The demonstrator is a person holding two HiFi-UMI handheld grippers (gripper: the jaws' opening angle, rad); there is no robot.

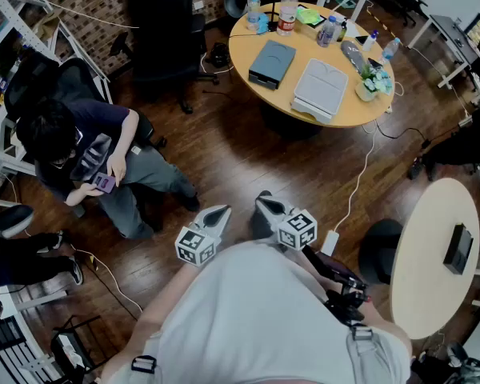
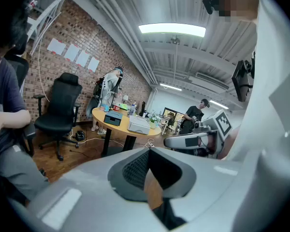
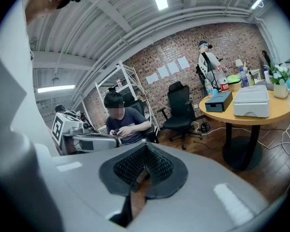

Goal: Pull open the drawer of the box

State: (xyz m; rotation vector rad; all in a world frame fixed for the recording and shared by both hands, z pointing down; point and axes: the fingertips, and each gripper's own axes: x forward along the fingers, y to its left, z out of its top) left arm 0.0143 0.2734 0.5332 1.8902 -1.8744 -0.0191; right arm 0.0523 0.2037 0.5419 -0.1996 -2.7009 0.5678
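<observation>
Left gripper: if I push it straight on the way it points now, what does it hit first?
Nothing close. The left gripper, jaws shut, tilts slightly down over the dark wooden floor, so it would probably meet the floor before the round yellow-topped table ahead; depth is hard to judge.

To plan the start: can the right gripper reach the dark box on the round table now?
Probably not: the right gripper is near the person's body, and open floor separates it from the dark box.
</observation>
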